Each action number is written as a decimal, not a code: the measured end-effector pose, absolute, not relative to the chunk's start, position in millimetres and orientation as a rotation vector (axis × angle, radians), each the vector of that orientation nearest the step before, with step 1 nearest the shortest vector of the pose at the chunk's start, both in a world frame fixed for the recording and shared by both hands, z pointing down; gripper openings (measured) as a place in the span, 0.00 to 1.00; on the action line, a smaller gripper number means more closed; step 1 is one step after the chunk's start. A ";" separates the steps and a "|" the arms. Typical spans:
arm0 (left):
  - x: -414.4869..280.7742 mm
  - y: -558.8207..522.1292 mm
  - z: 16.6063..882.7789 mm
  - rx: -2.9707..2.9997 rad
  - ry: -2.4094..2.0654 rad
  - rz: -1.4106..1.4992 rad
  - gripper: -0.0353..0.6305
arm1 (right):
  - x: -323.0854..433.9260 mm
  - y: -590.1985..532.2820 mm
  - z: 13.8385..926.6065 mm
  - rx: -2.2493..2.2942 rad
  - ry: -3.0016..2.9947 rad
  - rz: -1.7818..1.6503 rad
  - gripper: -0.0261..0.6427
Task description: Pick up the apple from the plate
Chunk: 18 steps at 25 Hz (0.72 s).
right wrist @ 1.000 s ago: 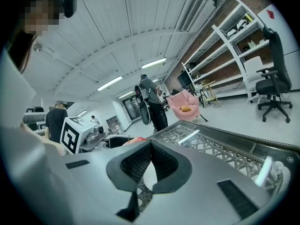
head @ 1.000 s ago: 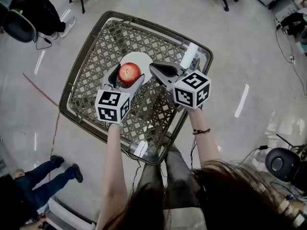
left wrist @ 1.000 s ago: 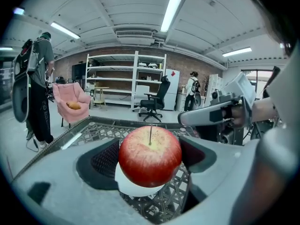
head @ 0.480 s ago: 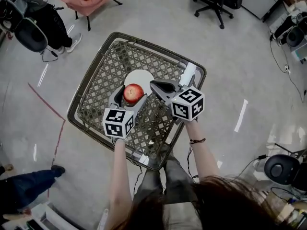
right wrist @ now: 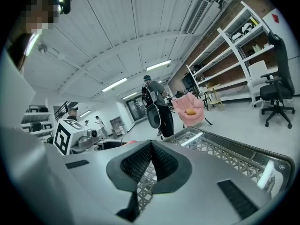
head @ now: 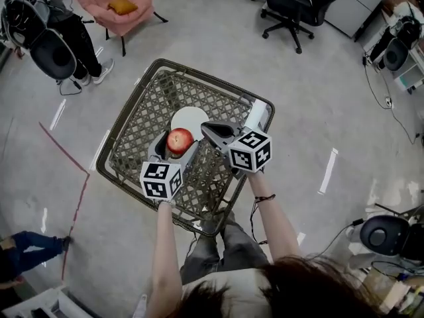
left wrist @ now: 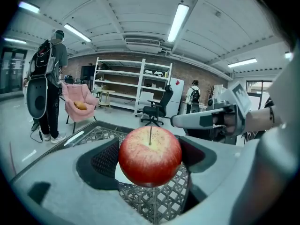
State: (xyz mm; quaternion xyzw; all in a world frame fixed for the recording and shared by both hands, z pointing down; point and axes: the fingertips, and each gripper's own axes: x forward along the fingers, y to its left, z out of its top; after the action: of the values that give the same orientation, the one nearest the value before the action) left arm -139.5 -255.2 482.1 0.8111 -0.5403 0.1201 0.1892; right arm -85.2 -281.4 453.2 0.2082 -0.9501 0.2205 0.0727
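A red apple (head: 179, 140) with its stem up is held between the jaws of my left gripper (head: 177, 141), which is shut on it. In the left gripper view the apple (left wrist: 150, 156) hangs clear above the lattice table top. The white plate (head: 189, 120) lies bare on the table just beyond the apple. My right gripper (head: 211, 131) hovers to the right of the apple, jaws shut with nothing between them; in the right gripper view its pads (right wrist: 151, 162) meet.
The square wicker-lattice table (head: 149, 105) has a raised rim. A white tag (head: 257, 116) sits on its far right edge. A pink chair (head: 118, 8), a black office chair (head: 295, 5) and a person with a backpack (head: 50, 32) stand around on the grey floor.
The head view has pulled back and tilted, showing more of the room. The apple in my left gripper has come off the plate toward me, leaving the plate uncovered. The right gripper stays shut alongside.
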 end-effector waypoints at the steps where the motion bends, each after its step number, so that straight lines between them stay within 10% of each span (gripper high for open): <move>1: -140.3 -252.9 479.7 2.278 -1.523 0.328 0.66 | -86.2 -280.0 450.7 0.619 -2.859 0.661 0.05; 18: -136.5 -211.1 451.9 2.276 -1.532 0.285 0.66 | -84.5 -239.4 431.5 0.574 -2.873 0.659 0.05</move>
State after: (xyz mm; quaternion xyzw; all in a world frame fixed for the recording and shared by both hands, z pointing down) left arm -136.5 -211.1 451.9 0.8101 -0.5452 0.1014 0.1903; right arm -84.5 -239.4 431.5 0.1906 -0.9545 0.2188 0.0692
